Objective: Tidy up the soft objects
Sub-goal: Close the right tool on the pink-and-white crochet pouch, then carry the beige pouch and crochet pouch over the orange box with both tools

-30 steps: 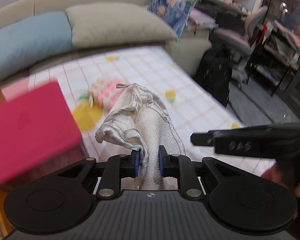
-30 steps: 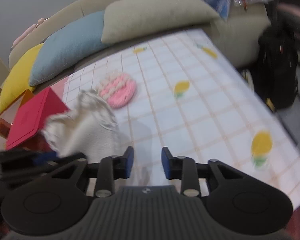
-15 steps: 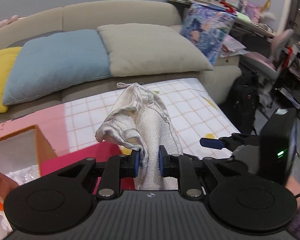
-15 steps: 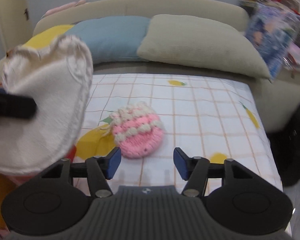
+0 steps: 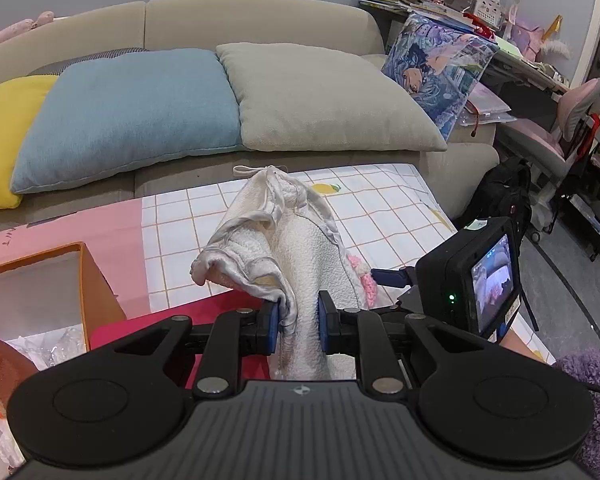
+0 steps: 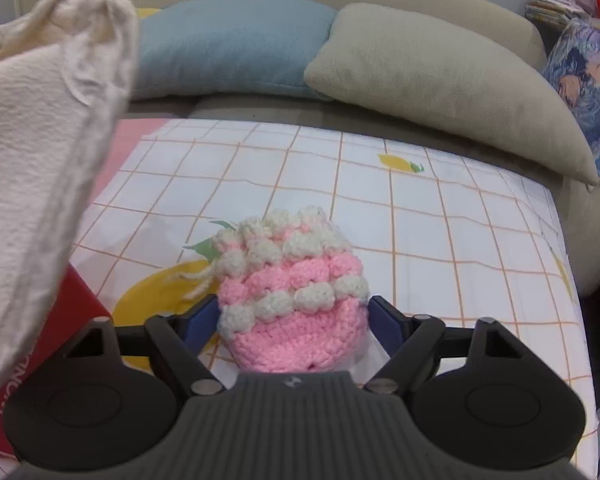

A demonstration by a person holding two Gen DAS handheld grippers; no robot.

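My left gripper (image 5: 298,320) is shut on a white terry cloth pouch (image 5: 284,248), which stands up from its blue pads above a red lid (image 5: 140,332). The same cloth (image 6: 32,160) fills the left of the right wrist view. A pink and cream crochet pouch (image 6: 292,292) lies on the checked tablecloth (image 6: 460,240). My right gripper (image 6: 292,320) is low around it. Its jaws are opening, with one blue pad at each side of the pouch and neither pressing on it. In the left wrist view the right gripper's camera body (image 5: 472,276) shows at the right.
An orange box (image 5: 96,280) with white paper inside stands at the left, by the red lid (image 6: 72,308). Blue (image 5: 132,112), beige (image 5: 324,96) and yellow (image 5: 4,136) cushions lean on the sofa behind. A black bag (image 5: 504,200) and a chair (image 5: 560,120) stand at the right.
My right gripper has come down over the pink crochet pouch and its jaws have widened around it. My left gripper has carried the white cloth up and toward the orange box.
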